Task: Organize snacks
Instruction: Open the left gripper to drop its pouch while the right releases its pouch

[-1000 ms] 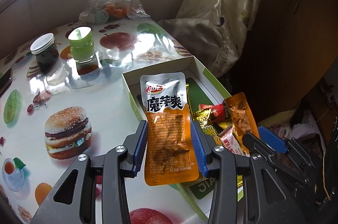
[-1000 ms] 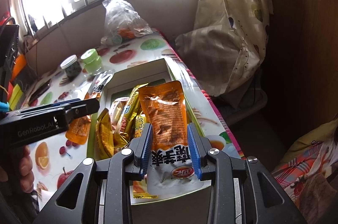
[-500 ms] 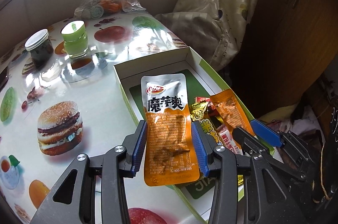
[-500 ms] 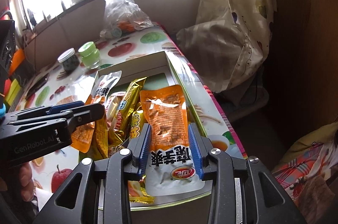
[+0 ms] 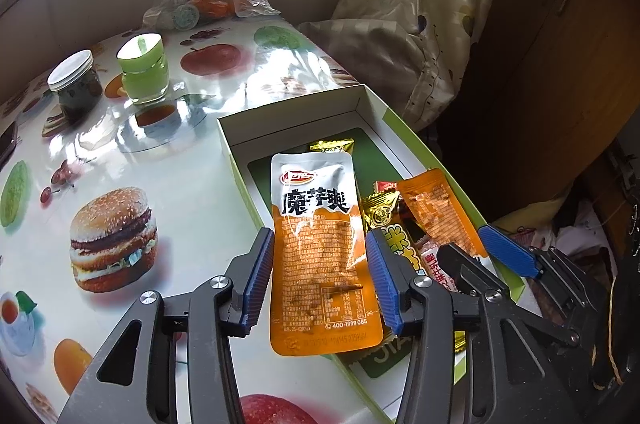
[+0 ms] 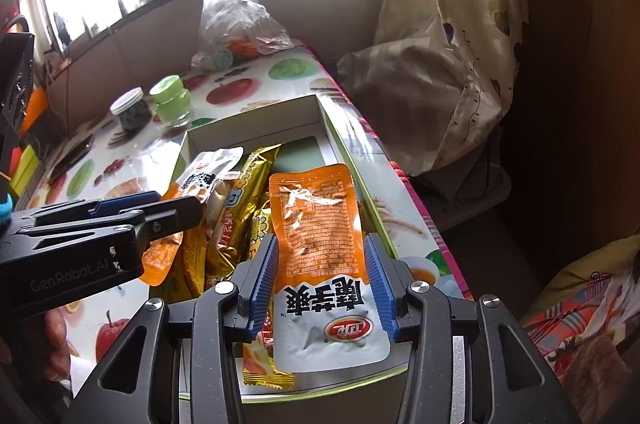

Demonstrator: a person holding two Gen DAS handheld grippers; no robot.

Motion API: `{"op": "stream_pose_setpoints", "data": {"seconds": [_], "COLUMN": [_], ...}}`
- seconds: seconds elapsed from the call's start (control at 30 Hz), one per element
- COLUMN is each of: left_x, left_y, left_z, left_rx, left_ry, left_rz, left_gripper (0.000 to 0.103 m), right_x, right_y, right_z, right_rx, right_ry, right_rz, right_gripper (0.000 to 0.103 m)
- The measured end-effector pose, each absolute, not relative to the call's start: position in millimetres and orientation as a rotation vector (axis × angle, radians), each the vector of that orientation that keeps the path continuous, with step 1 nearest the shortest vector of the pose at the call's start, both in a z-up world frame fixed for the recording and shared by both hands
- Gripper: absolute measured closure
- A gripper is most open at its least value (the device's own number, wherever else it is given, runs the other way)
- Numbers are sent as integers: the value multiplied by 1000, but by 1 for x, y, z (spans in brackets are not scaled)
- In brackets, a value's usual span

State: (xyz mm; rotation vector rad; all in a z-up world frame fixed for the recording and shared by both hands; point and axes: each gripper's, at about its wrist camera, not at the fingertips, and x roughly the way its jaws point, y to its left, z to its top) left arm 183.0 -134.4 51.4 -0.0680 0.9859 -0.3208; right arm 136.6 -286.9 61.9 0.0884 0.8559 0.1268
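While both sets of jaws are easing apart, each has an orange and white pouch between its blue pads with small gaps showing, so neither is really clamped. Left gripper (image 5: 320, 276) sits around the left pouch (image 5: 320, 244), which hangs over the near left edge of the cardboard box (image 5: 296, 111). Right gripper (image 6: 322, 280) frames the right pouch (image 6: 320, 244) on the box's right side. Gold snack packs (image 6: 244, 199) are piled between them, jars (image 5: 144, 69) further back on the fruit-print table (image 5: 180, 183)
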Motion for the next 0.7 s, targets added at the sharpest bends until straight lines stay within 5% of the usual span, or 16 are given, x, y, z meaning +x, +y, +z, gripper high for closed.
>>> {"op": "stream_pose_setpoints", "data": {"seconds": [0.7], "left_x": [170], "left_y": [-128], "left_z": [68], "left_rx": [-69], "left_ry": [938], "left_rz": [-306], "left_gripper": [52], "right_x": [125], "right_y": [-286], "right_z": [70], "right_rx": [90], "right_ry": [821], "right_rz": [113], "right_gripper": [47]}}
